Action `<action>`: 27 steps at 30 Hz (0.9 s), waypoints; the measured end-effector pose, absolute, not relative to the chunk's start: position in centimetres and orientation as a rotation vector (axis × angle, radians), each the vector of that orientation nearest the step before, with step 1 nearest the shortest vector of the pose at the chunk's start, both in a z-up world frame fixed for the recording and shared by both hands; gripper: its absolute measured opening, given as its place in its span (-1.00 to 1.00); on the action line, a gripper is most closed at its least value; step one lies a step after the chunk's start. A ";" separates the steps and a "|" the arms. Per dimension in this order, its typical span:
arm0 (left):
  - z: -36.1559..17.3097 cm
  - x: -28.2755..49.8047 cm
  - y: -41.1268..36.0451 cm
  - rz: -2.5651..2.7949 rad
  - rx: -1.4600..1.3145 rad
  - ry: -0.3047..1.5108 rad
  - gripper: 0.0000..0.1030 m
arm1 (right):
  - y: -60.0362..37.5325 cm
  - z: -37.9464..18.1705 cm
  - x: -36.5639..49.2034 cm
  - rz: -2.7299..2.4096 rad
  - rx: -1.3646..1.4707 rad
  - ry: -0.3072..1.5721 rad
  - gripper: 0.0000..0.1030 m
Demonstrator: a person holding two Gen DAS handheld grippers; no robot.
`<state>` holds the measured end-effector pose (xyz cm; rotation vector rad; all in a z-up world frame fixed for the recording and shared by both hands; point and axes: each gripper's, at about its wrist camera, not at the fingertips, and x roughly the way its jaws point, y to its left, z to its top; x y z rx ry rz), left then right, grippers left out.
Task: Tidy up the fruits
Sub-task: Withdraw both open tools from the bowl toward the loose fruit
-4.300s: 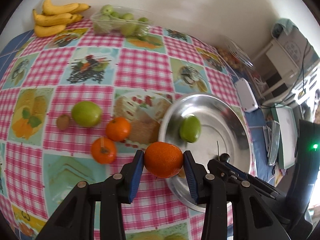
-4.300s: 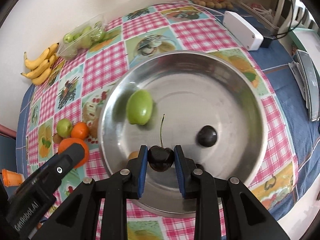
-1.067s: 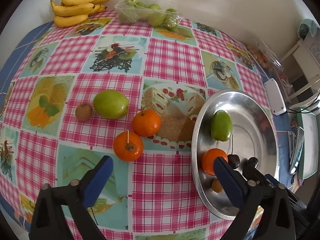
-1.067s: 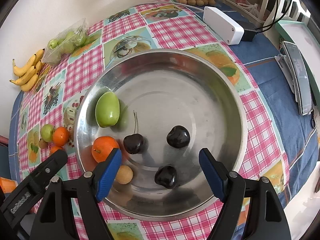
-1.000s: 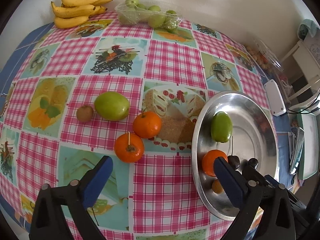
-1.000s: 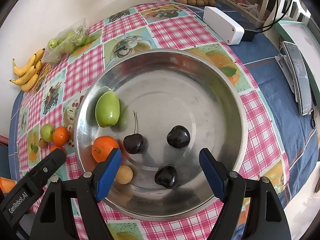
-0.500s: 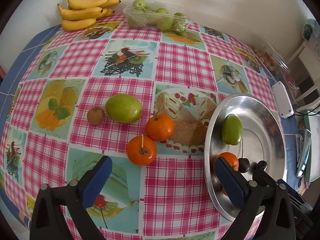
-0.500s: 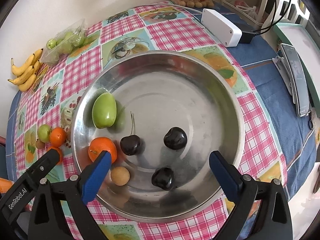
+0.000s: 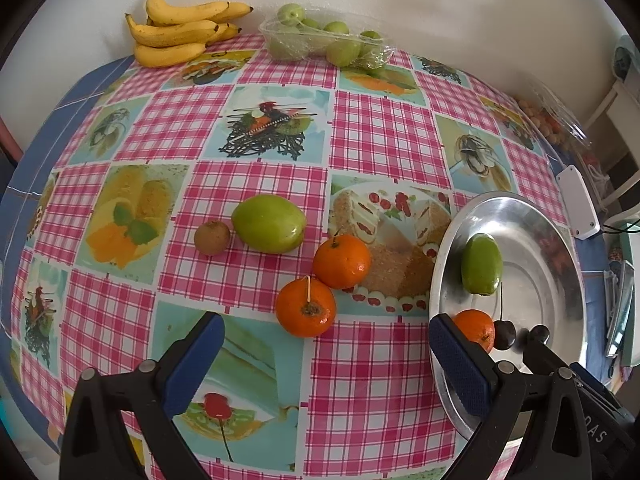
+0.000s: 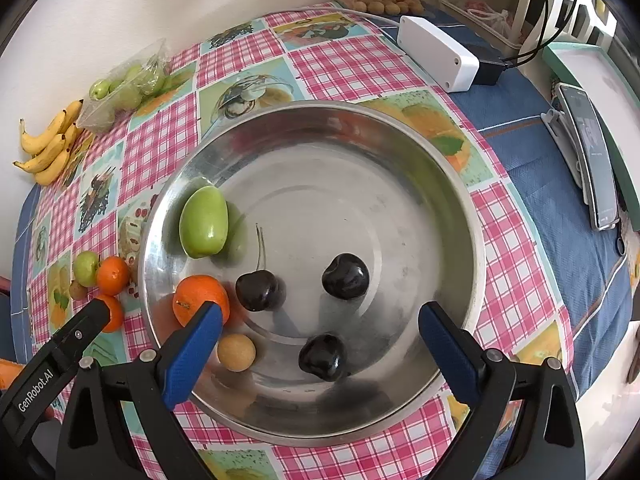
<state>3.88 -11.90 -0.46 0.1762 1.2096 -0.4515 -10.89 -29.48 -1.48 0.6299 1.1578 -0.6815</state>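
A steel bowl [image 10: 460, 184] holds a green fruit [image 10: 203, 222], an orange [image 10: 198, 296], three dark cherries [image 10: 346, 276] and a small tan fruit [image 10: 236, 352]. My right gripper [image 10: 320, 332] is open and empty above the bowl's near side. In the left wrist view the bowl [image 9: 560, 248] sits at right. Two oranges [image 9: 306, 307] [image 9: 341, 261], a green fruit [image 9: 269, 224] and a small brown fruit [image 9: 212, 237] lie on the checked tablecloth. My left gripper [image 9: 326, 354] is open and empty, just behind the near orange.
Bananas [image 9: 180, 34] and a tray of green fruit [image 9: 324, 42] lie at the far edge by the wall. A white box [image 10: 438, 58], a phone [image 10: 592, 152] and a clear pack of small fruit [image 10: 384, 0] lie beyond the bowl.
Both grippers let go of their fruit into the bowl, opened wide and drew back. The left gripper has shifted left, toward the loose oranges.
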 end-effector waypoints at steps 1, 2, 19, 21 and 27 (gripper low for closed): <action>-0.5 3.9 -11.9 -0.450 0.179 1.210 1.00 | -29.5 -1.5 -10.9 -0.681 0.629 1.157 0.91; -0.5 4.0 -11.9 -0.447 0.181 1.210 1.00 | -29.5 -1.5 -10.9 -0.680 0.630 1.156 0.91; 0.4 7.2 -7.5 -0.379 0.104 1.187 1.00 | -28.2 -0.4 -9.7 -0.676 0.570 1.101 0.91; 0.3 7.8 -6.5 -0.356 0.075 1.191 1.00 | -28.0 -0.5 -9.4 -0.669 0.570 1.107 0.91; 0.3 9.2 -3.7 -0.307 0.031 1.195 1.00 | -27.5 -0.3 -8.6 -0.668 0.587 1.105 0.91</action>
